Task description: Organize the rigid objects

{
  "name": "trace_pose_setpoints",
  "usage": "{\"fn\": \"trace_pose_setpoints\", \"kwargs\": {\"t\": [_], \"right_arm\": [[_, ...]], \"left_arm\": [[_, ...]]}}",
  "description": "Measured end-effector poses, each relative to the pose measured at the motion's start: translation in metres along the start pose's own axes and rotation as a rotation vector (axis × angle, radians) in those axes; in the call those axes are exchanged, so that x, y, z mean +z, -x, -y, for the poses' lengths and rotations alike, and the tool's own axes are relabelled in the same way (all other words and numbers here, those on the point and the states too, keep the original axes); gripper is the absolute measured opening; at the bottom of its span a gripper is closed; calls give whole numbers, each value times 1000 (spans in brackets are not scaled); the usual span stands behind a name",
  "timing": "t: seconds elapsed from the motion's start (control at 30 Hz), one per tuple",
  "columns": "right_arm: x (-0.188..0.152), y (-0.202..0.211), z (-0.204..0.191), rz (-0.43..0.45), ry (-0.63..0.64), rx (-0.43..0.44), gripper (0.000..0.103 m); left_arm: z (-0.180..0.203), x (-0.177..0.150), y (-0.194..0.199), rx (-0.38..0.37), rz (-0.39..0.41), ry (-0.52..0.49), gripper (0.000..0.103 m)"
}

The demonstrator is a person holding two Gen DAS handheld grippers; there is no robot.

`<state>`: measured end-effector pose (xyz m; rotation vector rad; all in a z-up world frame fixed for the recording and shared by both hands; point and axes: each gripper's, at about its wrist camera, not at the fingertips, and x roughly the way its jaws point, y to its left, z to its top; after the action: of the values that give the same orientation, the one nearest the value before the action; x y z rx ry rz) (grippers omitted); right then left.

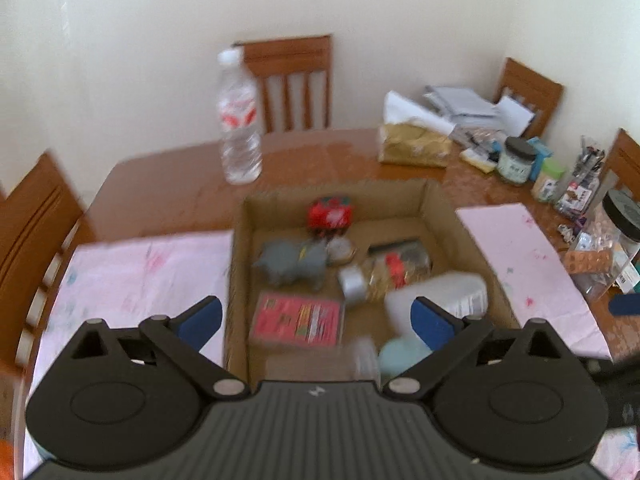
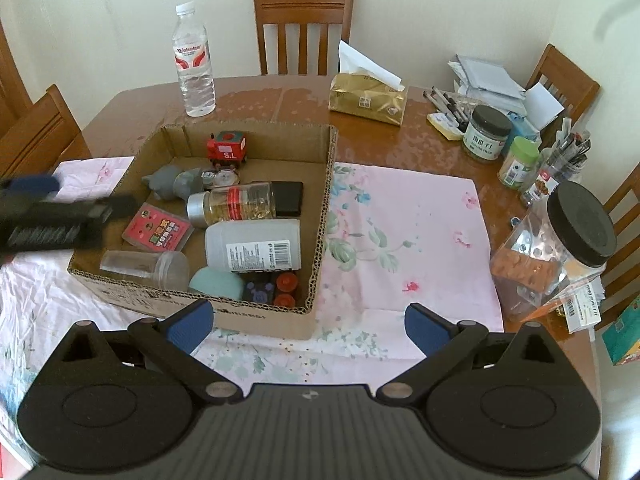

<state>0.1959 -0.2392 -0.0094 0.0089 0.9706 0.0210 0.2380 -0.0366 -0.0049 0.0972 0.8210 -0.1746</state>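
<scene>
An open cardboard box (image 2: 324, 216) on the table holds a red toy train (image 2: 227, 149), a grey toy animal (image 2: 172, 182), a clear jar with a silver cap (image 2: 236, 203), a white bottle (image 2: 254, 245), a pink card pack (image 2: 158, 231), a clear cup (image 2: 144, 268) and a teal rounded thing (image 2: 216, 284). My left gripper (image 1: 318, 318) hangs open over the box's near-left part (image 1: 236, 264), nothing between its blue pads; it shows blurred in the right wrist view (image 2: 76, 200). My right gripper (image 2: 309, 324) stands open and empty above the box's near right corner.
A pink floral cloth (image 2: 400, 240) lies under and right of the box. A water bottle (image 2: 194, 60) and a gold tissue pack (image 2: 366, 98) stand behind it. Jars, pens and a black-lidded jar (image 2: 576, 232) crowd the right edge. Wooden chairs (image 2: 304, 28) ring the table.
</scene>
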Motion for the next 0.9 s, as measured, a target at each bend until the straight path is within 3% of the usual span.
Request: {"fn": "trace_pose_setpoints", "kwargs": {"t": [0.2, 0.9], "right_arm": [[3, 11, -11, 15, 1, 8, 103], [2, 30, -18, 47, -19, 13, 103]], "left_arm": [[-8, -14, 18, 21, -100, 71, 100], [1, -18, 42, 70, -97, 48, 100]]}}
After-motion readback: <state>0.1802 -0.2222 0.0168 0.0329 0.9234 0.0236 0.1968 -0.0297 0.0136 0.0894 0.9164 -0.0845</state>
